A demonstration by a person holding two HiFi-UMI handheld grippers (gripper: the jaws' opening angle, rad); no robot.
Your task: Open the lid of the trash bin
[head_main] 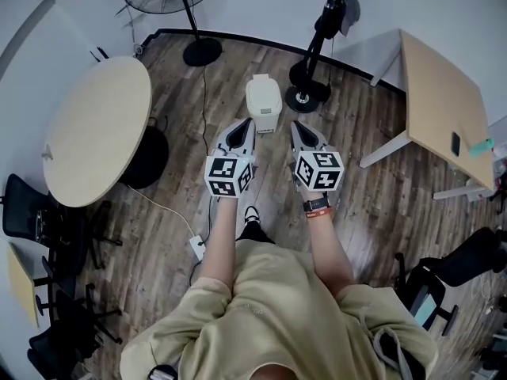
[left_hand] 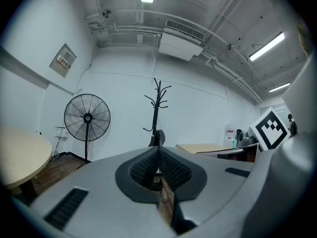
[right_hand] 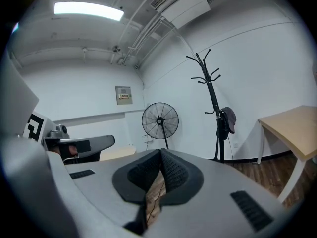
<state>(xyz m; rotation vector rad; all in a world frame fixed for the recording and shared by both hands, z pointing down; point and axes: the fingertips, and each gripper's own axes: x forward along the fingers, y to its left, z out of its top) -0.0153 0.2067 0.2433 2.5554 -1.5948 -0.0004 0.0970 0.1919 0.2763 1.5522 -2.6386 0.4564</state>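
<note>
Trash bin [head_main: 263,101] stands on the wooden floor [head_main: 372,228] just ahead of both tongs, lid down. Left tongs [head_main: 242,129] are clenched on nothing, and so are the right tongs [head_main: 305,131]; neither touches it. It looks like light, stiff, smooth plastic that may skid if shoved, so hook under the lid's front edge.
</note>
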